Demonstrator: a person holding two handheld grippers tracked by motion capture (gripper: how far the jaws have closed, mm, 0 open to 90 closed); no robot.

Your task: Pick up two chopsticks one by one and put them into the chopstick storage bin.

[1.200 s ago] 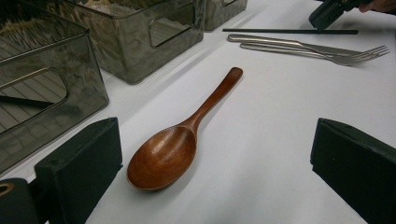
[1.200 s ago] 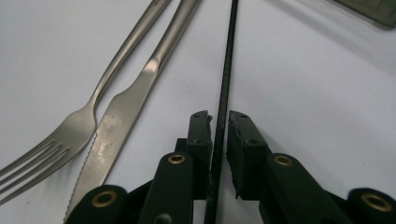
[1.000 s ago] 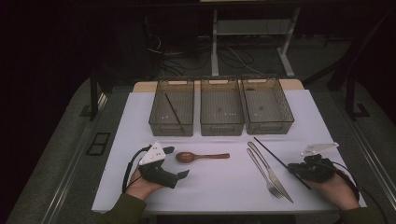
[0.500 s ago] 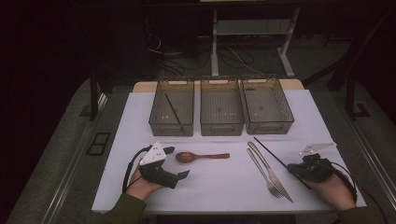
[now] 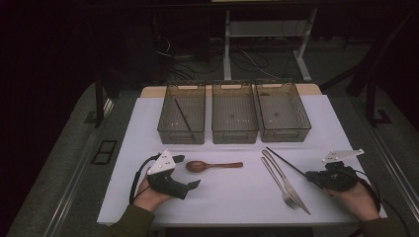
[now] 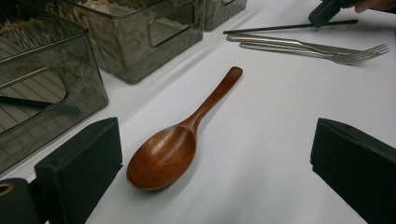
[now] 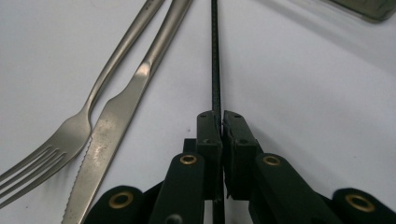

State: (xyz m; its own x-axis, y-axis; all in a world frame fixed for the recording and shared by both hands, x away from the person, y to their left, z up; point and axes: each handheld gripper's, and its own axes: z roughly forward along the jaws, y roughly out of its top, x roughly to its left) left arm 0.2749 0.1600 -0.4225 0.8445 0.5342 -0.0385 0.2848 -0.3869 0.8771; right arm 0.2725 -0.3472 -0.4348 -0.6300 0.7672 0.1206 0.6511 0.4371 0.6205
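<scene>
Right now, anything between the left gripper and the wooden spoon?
Nothing visible. The left gripper is open, and the wooden spoon lies on bare white table cover straight ahead between its jaws. The nearest bin sits off to the side, clear of the approach.

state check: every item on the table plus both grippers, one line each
right gripper: shut on the black chopstick, which lies on the table
left gripper: open, wooden spoon between the jaws, untouched
wooden spoon: flat, bowl up
fork: flat, beside the knife
left bin: holds one black stick
middle bin: looks empty
right bin: looks empty
</scene>
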